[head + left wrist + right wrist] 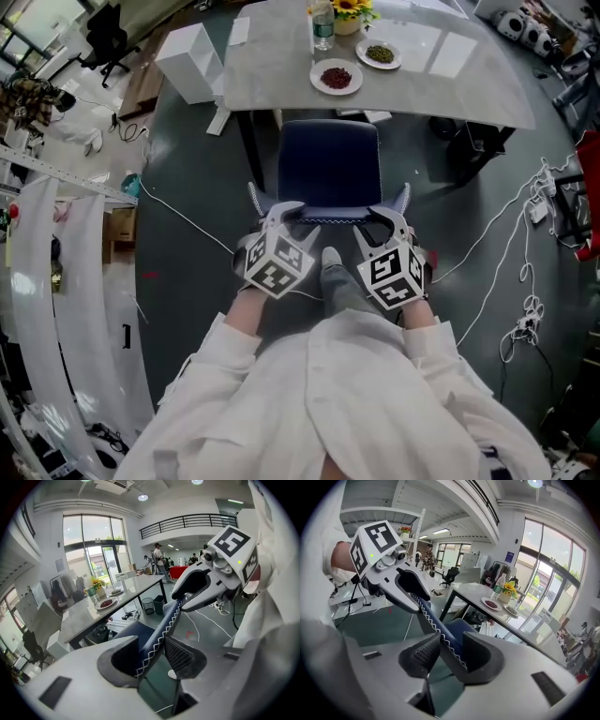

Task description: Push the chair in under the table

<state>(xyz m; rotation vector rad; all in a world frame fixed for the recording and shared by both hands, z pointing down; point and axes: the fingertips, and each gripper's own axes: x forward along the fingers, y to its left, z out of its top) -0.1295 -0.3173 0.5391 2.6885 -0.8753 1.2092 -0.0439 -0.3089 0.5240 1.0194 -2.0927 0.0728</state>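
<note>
A navy chair [328,164] stands on the dark floor [187,197] at the near side of a grey bench [272,66]. The far edge of its seat meets the bench's near edge, and most of the seat shows clear of the top. The person stands just behind it and grips the top of its backrest [161,630], edged in white zigzag stitching, from both ends. The left gripper [281,214] has its fingers [183,656] closed on the left end of the backrest. The right gripper [389,217] has its fingers [423,654] clamped, set fairly wide, on the right end. On the far part of the bench sit a plate of red food [337,76], a plate of green food [379,54], a water bottle [322,26] and sunflowers [349,9].
</note>
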